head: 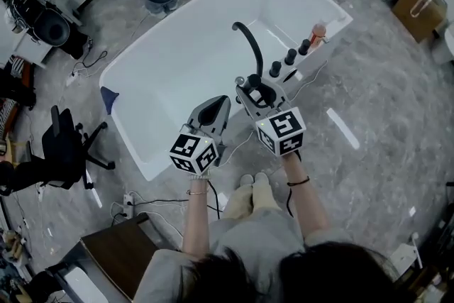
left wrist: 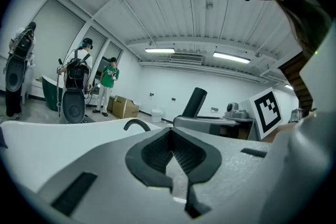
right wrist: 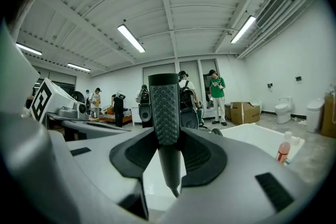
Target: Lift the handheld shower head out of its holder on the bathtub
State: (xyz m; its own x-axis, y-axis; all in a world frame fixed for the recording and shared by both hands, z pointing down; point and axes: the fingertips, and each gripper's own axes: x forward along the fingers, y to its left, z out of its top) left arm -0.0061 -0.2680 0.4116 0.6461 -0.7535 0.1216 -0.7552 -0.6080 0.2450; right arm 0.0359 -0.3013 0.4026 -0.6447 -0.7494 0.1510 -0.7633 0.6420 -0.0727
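Shower head [right wrist: 164, 107] clamped in right gripper [right wrist: 168, 152] (standing upright).

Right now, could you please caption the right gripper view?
Right gripper shut on the shower head, white bathtub beyond.

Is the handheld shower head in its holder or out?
Out: the right gripper clamps the handheld shower head upright, its lower end hanging free above the bathtub.

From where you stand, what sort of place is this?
Probably a test lab rather than a home bathroom: the bathtub stands alone on a bare concrete floor, with an office chair nearby.
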